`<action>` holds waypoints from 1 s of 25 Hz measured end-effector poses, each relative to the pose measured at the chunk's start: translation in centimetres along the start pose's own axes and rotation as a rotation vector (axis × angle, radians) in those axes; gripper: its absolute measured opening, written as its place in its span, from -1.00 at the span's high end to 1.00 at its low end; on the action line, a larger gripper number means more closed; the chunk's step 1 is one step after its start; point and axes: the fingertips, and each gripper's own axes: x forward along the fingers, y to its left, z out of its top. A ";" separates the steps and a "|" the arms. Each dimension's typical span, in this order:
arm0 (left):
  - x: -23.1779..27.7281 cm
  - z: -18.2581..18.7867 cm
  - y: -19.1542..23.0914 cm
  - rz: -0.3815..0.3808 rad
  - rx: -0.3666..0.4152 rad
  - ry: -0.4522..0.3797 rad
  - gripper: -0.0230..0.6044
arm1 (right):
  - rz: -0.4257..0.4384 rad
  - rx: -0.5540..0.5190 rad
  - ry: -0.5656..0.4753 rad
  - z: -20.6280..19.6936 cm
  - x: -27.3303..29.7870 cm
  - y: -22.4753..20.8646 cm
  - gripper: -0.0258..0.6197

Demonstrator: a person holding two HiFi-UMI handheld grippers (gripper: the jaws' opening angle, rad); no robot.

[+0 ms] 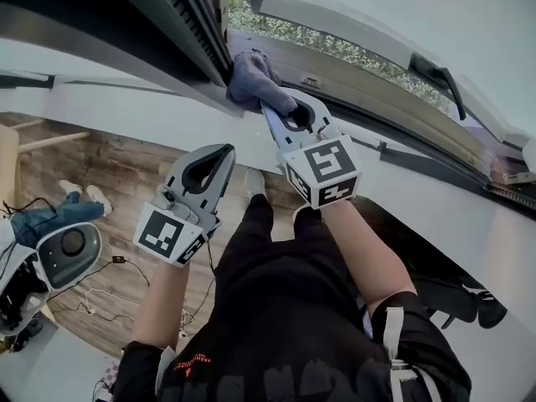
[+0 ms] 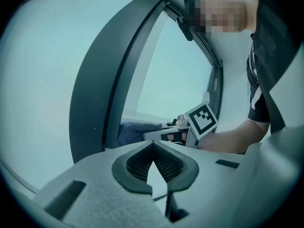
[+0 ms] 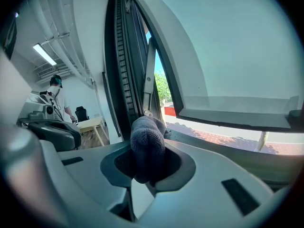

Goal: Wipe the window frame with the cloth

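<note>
A grey-blue cloth (image 1: 251, 78) is bunched against the window frame's bottom rail (image 1: 360, 99), right beside the dark upright frame bar (image 1: 197, 23). My right gripper (image 1: 275, 107) is shut on the cloth and holds it at that corner. In the right gripper view the cloth (image 3: 147, 141) fills the gap between the jaws, with the dark frame bar (image 3: 124, 70) just behind it. My left gripper (image 1: 219, 153) hangs lower and to the left, below the white sill (image 1: 167, 111), shut with nothing in it. The left gripper view shows its closed jaws and, beyond them, the cloth (image 2: 135, 131).
The open sash (image 1: 402, 7) with its black handle (image 1: 435, 78) swings out to the right; greenery (image 1: 335, 44) lies outside. Below are a wooden floor (image 1: 117, 174), cables and a grey device (image 1: 59, 254). A person (image 3: 56, 96) stands far back in the room.
</note>
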 end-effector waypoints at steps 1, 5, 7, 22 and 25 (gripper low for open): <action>-0.1 -0.1 0.2 0.002 -0.002 0.001 0.86 | -0.001 0.002 0.009 -0.3 0.4 0.0 0.73; -0.2 -0.4 0.6 0.001 -0.007 0.006 0.86 | -0.016 0.015 0.036 -1.3 0.9 -0.4 0.73; 0.0 -0.4 0.6 -0.006 -0.006 0.009 0.86 | -0.027 0.023 0.041 -1.5 0.8 -0.7 0.73; 4.7 0.5 -3.9 -0.103 0.027 0.030 0.86 | -0.082 0.074 0.030 -2.8 -3.3 -4.6 0.73; 5.6 0.6 -4.9 -0.123 0.035 0.037 0.86 | -0.097 0.085 0.027 -3.1 -4.5 -5.5 0.73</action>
